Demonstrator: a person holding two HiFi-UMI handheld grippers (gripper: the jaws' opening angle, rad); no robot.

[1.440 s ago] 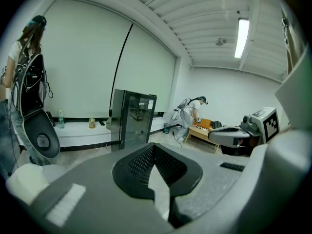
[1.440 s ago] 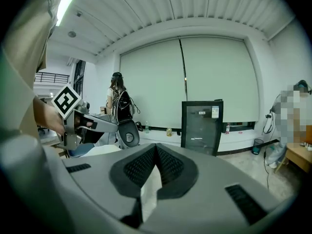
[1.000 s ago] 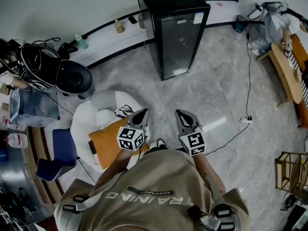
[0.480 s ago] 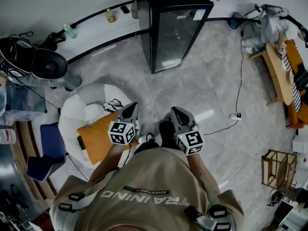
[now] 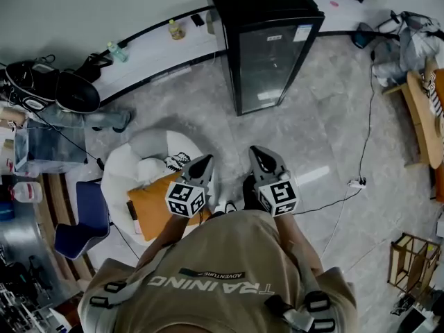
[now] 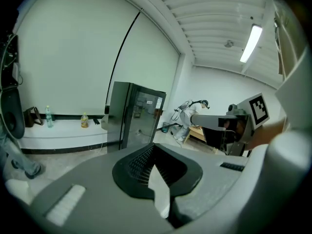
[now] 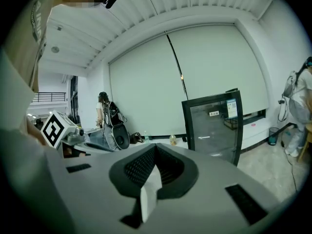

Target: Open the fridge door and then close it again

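Observation:
The black fridge (image 5: 269, 47) stands against the far wall with its glass door closed. It also shows in the left gripper view as a fridge (image 6: 132, 122) ahead on the floor, and in the right gripper view as a fridge (image 7: 216, 126) to the right. My left gripper (image 5: 205, 162) and right gripper (image 5: 259, 153) are held side by side close to my body, pointing toward the fridge and well short of it. Both are shut with nothing between the jaws, as the left gripper (image 6: 155, 151) and right gripper (image 7: 155, 149) show in their own views.
A white beanbag (image 5: 142, 159) with an orange cushion (image 5: 151, 203) lies just left of my left gripper. Bottles (image 5: 116, 51) stand on the low ledge along the wall. A cable and power strip (image 5: 356, 182) cross the floor at right. A wooden bench (image 5: 424, 113) is far right.
The head view swayed left and then back while I stepped. Both grippers stayed shut in front of my body. The fridge door stayed closed.

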